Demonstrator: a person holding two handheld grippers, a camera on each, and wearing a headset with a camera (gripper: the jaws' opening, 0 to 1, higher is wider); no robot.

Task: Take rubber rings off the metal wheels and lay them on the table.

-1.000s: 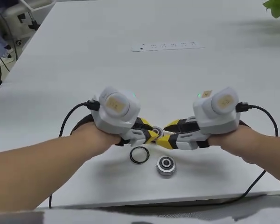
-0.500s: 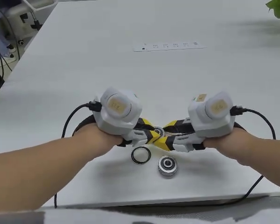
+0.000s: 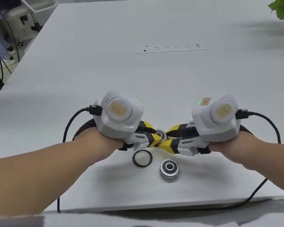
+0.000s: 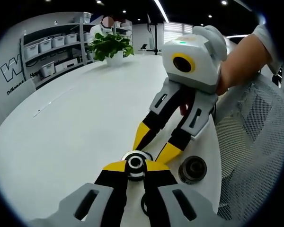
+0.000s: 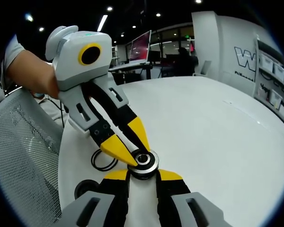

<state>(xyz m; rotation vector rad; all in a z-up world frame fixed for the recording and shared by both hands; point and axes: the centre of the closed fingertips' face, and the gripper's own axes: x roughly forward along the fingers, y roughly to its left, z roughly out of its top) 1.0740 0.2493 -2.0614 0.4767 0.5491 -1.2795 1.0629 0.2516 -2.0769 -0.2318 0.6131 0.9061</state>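
A small metal wheel point(image 3: 161, 136) with a dark band round it hangs just above the table between both grippers. My left gripper point(image 4: 135, 166) is shut on this wheel point(image 4: 135, 162), one yellow tip on each side. My right gripper point(image 5: 143, 174) meets it head-on and is shut on the same wheel point(image 5: 145, 161). In the head view the left gripper point(image 3: 155, 137) and right gripper point(image 3: 167, 141) touch tip to tip. A loose black rubber ring point(image 3: 142, 158) lies flat on the table below them. Beside it sits a second metal wheel point(image 3: 169, 169).
The white table point(image 3: 180, 80) stretches far ahead, with a flush socket strip point(image 3: 170, 47) in it. The near edge runs just behind the second wheel. Gripper cables trail off both sides. A potted plant point(image 4: 109, 45) stands far off, and a mesh chair point(image 5: 23, 156) is close by.
My right gripper has edged slightly toward the left one. Both stay closed on the wheel, and the ring and second wheel lie where they were.
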